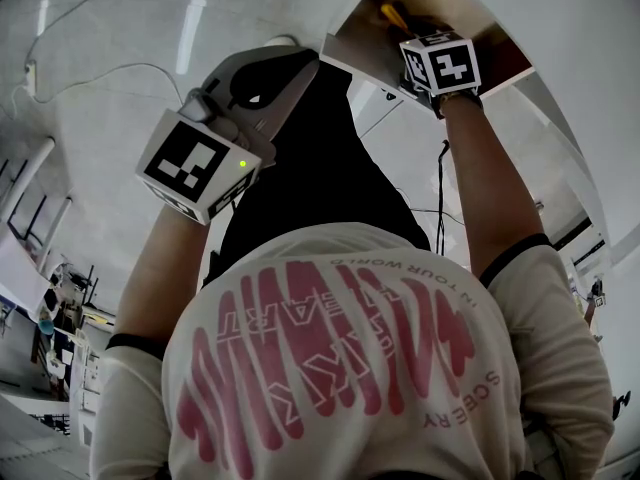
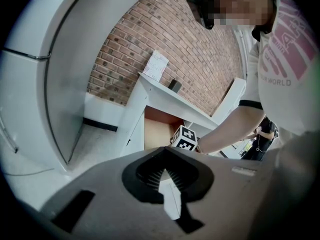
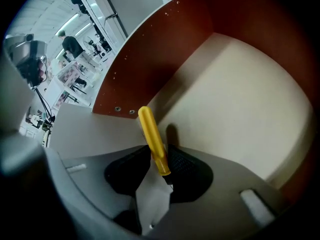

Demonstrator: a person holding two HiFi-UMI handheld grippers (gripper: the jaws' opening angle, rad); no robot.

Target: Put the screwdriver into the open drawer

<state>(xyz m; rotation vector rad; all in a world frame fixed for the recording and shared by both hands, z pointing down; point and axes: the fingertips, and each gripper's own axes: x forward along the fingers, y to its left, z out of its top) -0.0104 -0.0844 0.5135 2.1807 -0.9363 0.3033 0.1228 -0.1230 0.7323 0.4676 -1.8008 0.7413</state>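
Observation:
The screwdriver's yellow handle point(image 3: 152, 139) sticks out from between the black pads of my right gripper point(image 3: 160, 160), which is shut on it. It hangs just inside the open drawer point(image 3: 235, 94), over the pale floor near the red-brown side wall. In the head view the right gripper point(image 1: 405, 23) reaches down into the drawer point(image 1: 355, 48), and the yellow handle point(image 1: 392, 13) shows beside it. My left gripper point(image 1: 285, 63) is held out in front of the drawer. Its jaws meet at the tips with nothing between them point(image 2: 159, 170). The screwdriver's shaft is hidden.
The drawer point(image 2: 155, 131) belongs to a white desk point(image 2: 165, 91) against a brick wall point(image 2: 190, 39). A curved white panel point(image 2: 55, 74) stands to the left. The person's torso in a white shirt point(image 1: 340, 368) fills the lower head view.

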